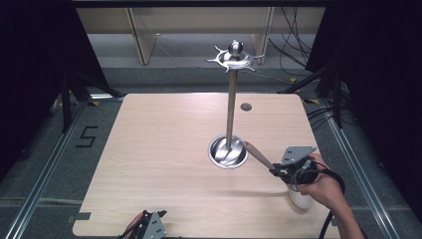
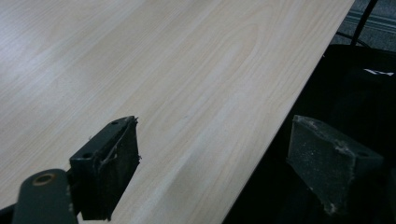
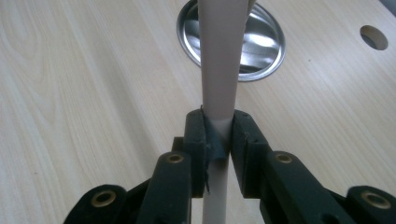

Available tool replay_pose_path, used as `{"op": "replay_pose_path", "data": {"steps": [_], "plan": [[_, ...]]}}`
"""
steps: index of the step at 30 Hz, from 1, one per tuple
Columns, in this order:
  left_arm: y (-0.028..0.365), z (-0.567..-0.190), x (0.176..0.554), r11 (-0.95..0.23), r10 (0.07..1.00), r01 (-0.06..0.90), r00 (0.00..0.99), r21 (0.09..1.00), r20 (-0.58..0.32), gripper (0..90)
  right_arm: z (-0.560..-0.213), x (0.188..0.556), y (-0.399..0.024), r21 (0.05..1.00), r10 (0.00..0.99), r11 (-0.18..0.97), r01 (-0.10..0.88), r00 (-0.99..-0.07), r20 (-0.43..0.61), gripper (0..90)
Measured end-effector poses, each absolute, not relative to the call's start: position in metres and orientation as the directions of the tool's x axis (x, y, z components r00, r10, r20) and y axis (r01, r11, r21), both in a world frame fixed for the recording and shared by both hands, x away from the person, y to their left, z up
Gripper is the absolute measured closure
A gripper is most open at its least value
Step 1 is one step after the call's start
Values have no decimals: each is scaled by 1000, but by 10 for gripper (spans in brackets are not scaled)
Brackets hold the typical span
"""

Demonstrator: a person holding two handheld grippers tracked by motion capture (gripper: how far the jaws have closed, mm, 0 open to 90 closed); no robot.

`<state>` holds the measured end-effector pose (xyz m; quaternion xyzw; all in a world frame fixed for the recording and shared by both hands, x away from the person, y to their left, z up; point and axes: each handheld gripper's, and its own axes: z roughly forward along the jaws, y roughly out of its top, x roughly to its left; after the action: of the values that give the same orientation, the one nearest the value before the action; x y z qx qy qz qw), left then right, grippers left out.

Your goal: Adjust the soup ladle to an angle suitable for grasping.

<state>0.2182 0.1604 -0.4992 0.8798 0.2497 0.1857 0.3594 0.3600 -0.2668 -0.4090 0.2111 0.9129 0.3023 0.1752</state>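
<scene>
A: In the high view, the right gripper [image 1: 276,170] is above the right part of the light wooden table [image 1: 164,149]. It pinches the pale pinkish handle of a utensil [image 1: 258,154]. The handle tip points to the round shiny metal base [image 1: 228,152] of the tall metal hanging stand [image 1: 231,99]. Under the person's right hand [image 1: 321,186] there is a white rounded part [image 1: 301,198]; it is probably the head of the utensil, but this is not sure.

B: The right gripper view shows the grip more closely. The two black jaws are pressed on the handle [image 3: 219,60] from both sides, and the handle runs up toward the metal base [image 3: 264,42]. The view also shows a round hole [image 3: 374,37] in the table, at the upper right.

A: And the left gripper [image 1: 148,226]?

B: In the high view it is at the near edge of the table, low left. The left gripper view shows its jaws spread wide with nothing between them. One pad [image 2: 109,165] is over the wood, the other pad [image 2: 329,163] is beyond the table edge, over a dark area.
</scene>
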Motion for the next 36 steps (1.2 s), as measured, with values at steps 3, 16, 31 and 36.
{"op": "replay_pose_path", "data": {"steps": [3, 16, 31, 36], "plan": [[160, -499, 218, -615, 580, 309, 800, 725, 151, 156, -407, 356, -273, 649, 528, 697, 304, -830, -178, 781], [160, -498, 217, -611, 580, 307, 801, 729, 149, 156, -400, 349, -283, 718, 579, 612, 333, -807, -119, 781], [160, -498, 217, -613, 578, 307, 802, 728, 148, 156, -385, 358, -282, 843, 620, 455, 287, -781, -69, 781], [160, -499, 217, -616, 577, 308, 803, 725, 149, 156, -376, 356, -277, 876, 618, 406, 261, -785, -52, 781]]}}
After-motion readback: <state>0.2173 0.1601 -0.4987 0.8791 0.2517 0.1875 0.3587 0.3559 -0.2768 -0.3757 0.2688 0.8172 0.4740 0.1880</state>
